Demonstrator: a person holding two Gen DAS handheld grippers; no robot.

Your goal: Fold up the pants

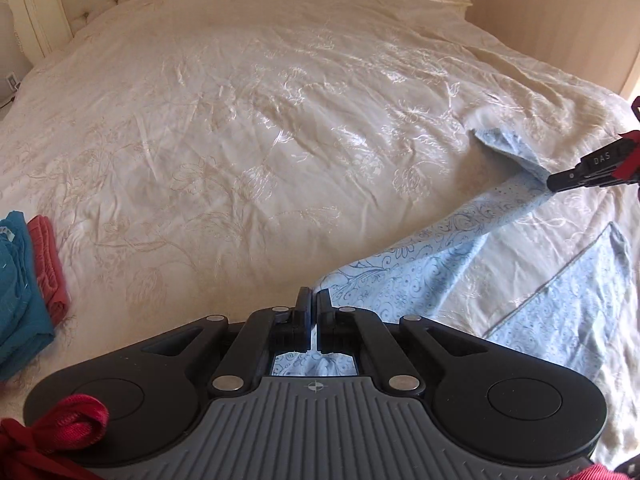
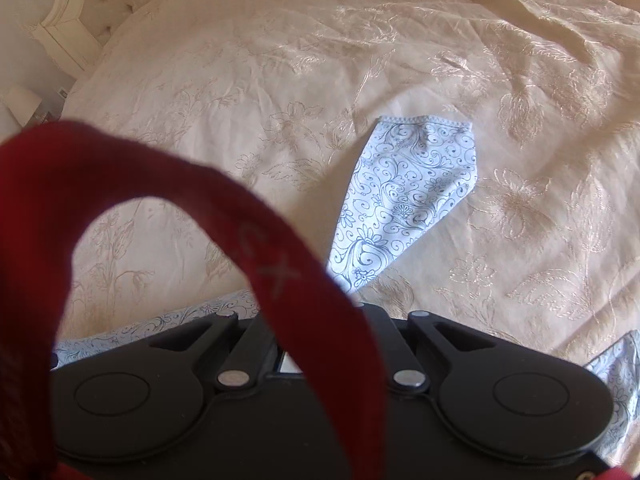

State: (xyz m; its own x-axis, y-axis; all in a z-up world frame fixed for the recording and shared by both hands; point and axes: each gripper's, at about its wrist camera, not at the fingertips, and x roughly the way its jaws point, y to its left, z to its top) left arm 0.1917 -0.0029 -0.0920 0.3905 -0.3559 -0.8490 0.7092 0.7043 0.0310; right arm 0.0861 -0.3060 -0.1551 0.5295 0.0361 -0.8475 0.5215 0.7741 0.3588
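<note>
Left claw [image 1: 314, 300]: fingers nearly together, pinching an edge of the pale blue patterned pants [image 1: 420, 276]; cloth also shows through the window behind the fingers. From this grip the fabric runs as a taut, raised band across the bed [image 1: 240, 120] toward the right claw [image 1: 554, 182], whose dark tip meets the cloth at a bunched point. It appears clamped on the fabric there.

Right wrist view: a red strap [image 2: 280, 264] hangs across the lens and covers the fingers, so the grip cannot be confirmed from that camera. Beyond it, one end of the pants, with a finished edge, lies flat on the bedspread.

Progress (judgement): early. The garment is lifted and stretched between the two claws, not yet laid out or doubled. No finished fold is visible. Left to do: straighten, lay flat, fold.

Far left, on the bed edge: a teal cloth [image 1: 20, 292] and a red cloth [image 1: 48, 264], touching, apparently folded.

Unclear: the waistband and second leg cannot be identified. A blue panel at lower right is cut off by the frame.
</note>
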